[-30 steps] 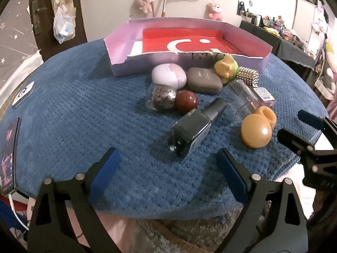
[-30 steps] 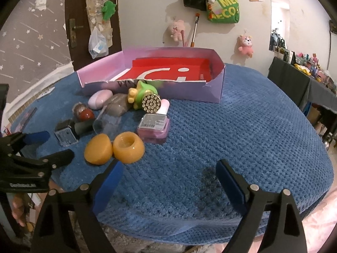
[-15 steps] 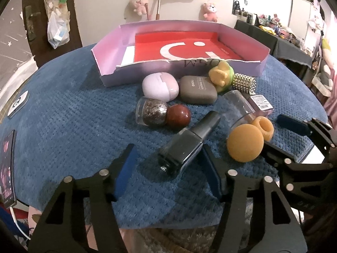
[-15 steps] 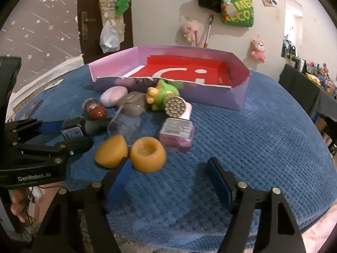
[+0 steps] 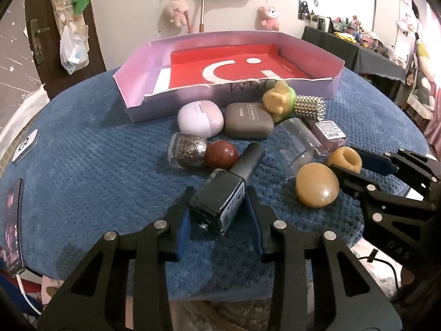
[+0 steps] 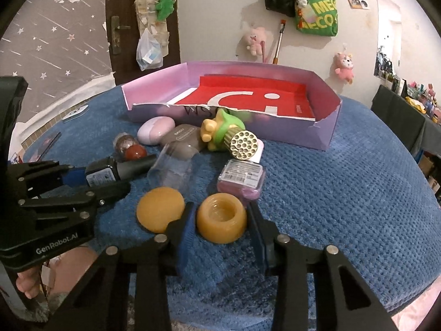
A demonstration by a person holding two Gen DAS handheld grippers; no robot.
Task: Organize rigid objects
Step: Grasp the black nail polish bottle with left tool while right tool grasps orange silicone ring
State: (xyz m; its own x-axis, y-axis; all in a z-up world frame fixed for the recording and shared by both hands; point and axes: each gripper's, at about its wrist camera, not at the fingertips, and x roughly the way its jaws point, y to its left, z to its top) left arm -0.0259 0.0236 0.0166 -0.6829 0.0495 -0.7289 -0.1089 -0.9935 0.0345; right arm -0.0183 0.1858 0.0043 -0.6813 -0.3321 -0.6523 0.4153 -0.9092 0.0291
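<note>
A dark nail polish bottle (image 5: pixel 220 198) lies on the blue cloth between the blue pads of my left gripper (image 5: pixel 219 220). Its jaws are closing, and the pads touch both sides of the bottle. In the right wrist view an amber hollow cup (image 6: pixel 222 218) sits between the pads of my right gripper (image 6: pixel 222 226), whose jaws are also closing and touch it on both sides. An amber dome (image 6: pixel 160 209) lies just left of that cup. The lilac box (image 5: pixel 193 99) with a red liner stands open behind the pile.
Loose on the cloth lie a lilac egg case (image 5: pixel 199 118), a grey eye shadow case (image 5: pixel 249 121), a glitter bottle (image 5: pixel 190 154), a clear cup (image 5: pixel 300 140), a pink bottle (image 5: pixel 329 135) and a green-yellow toy (image 5: pixel 277 100). A phone (image 5: pixel 12 220) lies at the left edge.
Both grippers came forward and their jaws narrowed from wide open. The left now brackets the dark bottle and the right brackets the amber cup.
</note>
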